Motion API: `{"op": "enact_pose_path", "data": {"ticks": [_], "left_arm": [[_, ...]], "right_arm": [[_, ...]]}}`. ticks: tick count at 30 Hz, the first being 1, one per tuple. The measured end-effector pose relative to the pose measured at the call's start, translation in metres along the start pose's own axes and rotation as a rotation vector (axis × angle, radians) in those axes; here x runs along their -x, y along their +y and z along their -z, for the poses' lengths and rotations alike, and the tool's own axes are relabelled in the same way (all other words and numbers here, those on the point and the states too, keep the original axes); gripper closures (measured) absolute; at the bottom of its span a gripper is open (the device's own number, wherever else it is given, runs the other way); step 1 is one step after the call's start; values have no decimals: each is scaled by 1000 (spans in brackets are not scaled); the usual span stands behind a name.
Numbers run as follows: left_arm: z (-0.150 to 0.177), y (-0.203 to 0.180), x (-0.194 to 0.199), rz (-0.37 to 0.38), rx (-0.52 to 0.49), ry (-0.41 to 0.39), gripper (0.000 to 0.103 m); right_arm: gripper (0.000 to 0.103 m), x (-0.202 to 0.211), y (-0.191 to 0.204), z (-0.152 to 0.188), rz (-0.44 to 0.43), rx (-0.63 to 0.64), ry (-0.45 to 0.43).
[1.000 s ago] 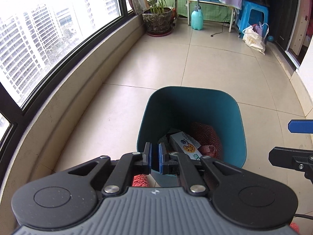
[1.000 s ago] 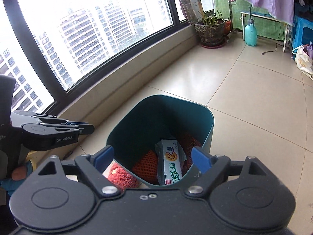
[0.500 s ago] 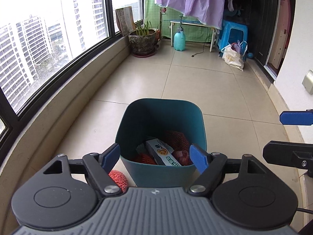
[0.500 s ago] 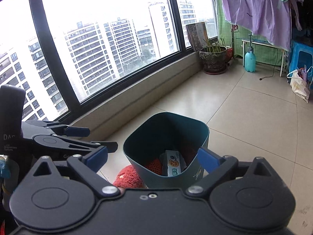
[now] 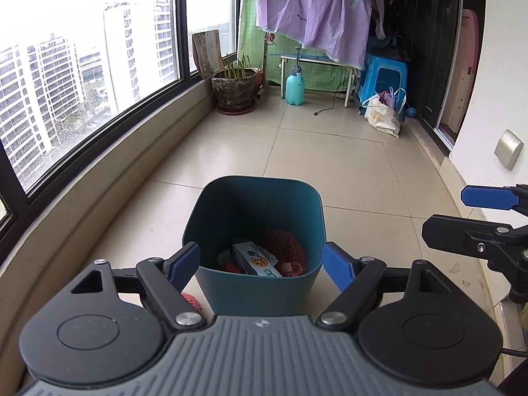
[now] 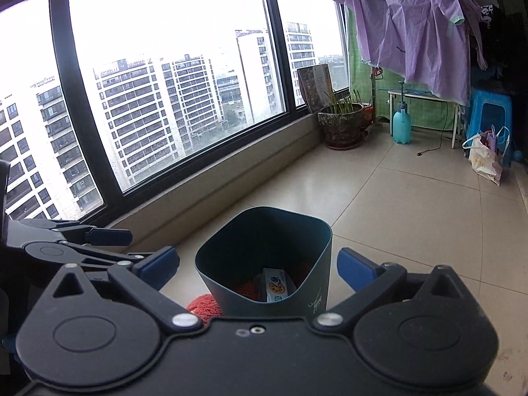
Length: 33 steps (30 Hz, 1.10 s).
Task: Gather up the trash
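Note:
A teal trash bin (image 5: 257, 181) (image 6: 264, 212) stands on the tiled floor. Inside lie a white carton (image 5: 254, 259) (image 6: 276, 285) and red mesh netting (image 5: 283, 241). Another red mesh wad (image 5: 191, 298) (image 6: 204, 307) lies on the floor against the bin's left side. My left gripper (image 5: 260, 265) hovers before the bin, its jaws opening with nothing held between them. My right gripper (image 6: 258, 267) is beside it on the right, its jaws opening too and empty. Each shows in the other's view: the right gripper (image 5: 462, 213), the left gripper (image 6: 115, 246).
A curved window ledge (image 5: 109, 178) runs along the left and a white wall (image 5: 488, 105) closes the right. At the far end stand a plant pot (image 5: 234, 90), a teal spray bottle (image 5: 294, 87), a blue stool (image 5: 384, 82) and a white bag (image 5: 382, 115).
My left gripper went from shut to wide open. My right gripper opened wider. Both pulled back and up from the bin, which now looks smaller and lower in both views.

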State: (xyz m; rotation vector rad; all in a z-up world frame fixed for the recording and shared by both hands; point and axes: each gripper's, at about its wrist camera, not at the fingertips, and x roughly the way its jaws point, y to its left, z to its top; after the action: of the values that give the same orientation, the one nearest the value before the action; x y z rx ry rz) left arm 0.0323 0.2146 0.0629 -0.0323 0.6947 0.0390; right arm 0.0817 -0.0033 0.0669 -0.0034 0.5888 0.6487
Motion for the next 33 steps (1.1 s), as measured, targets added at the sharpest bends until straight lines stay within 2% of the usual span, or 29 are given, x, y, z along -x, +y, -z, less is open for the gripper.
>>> {"op": "enact_pose_path", "data": {"ticks": [7,19,25,33], "left_arm": [[6,3,-3,-5,16,5,21],[8,5,-3,-3,26,13,21],[8,7,-2,29,32,14,21],[9,4,2,24,10,-12,21]], "right_arm": [[0,-8,-2,6,60,1,-21],[0,-14,-2,18,71,-16,-19],[0,-12,-2,20,80,-16,-21],[0,-16,3,25,120,-4,-9]]}}
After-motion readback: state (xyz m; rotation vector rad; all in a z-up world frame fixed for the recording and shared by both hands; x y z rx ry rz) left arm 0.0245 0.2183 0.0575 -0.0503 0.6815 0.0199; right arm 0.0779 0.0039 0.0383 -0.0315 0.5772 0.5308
